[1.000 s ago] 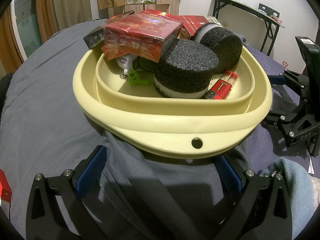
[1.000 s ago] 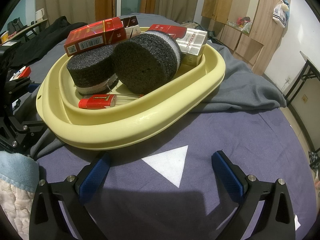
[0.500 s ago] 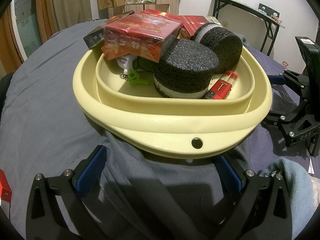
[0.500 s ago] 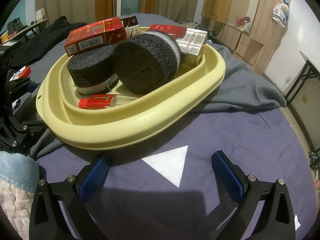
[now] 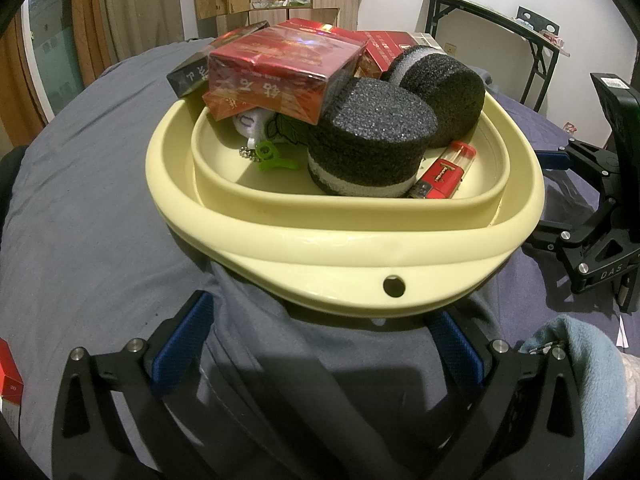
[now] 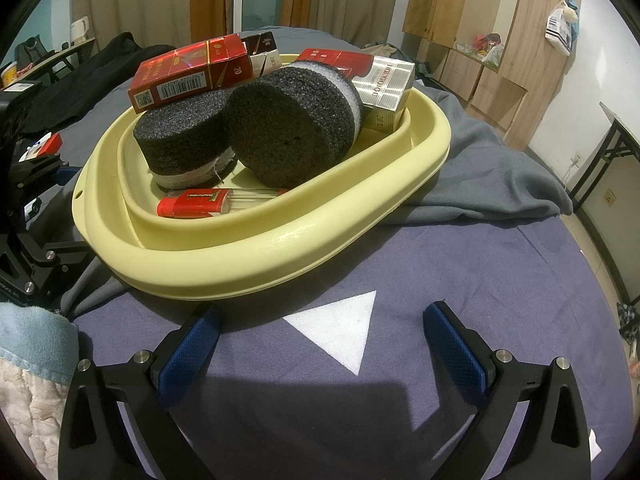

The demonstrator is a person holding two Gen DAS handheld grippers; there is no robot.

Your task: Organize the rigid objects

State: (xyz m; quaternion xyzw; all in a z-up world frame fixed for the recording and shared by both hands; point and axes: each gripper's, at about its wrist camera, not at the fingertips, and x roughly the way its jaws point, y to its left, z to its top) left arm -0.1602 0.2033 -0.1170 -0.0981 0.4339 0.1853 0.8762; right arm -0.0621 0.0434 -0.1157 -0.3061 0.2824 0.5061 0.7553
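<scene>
Both tools gape empty: left tool (image 5: 320,344) and right tool (image 6: 322,344) near the yellow basin (image 6: 256,256); foam discs (image 6: 292,128) and red boxes (image 5: 280,68) inside.

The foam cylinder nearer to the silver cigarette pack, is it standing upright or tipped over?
Tipped over. That foam cylinder lies on its side, its round flat face turned outward, leaning against the upright foam cylinder inside the yellow basin.

Place: home bedroom | Evidence: bedsheet (image 6: 500,280), curtains (image 5: 140,12), wooden wardrobe (image 6: 500,20)
</scene>
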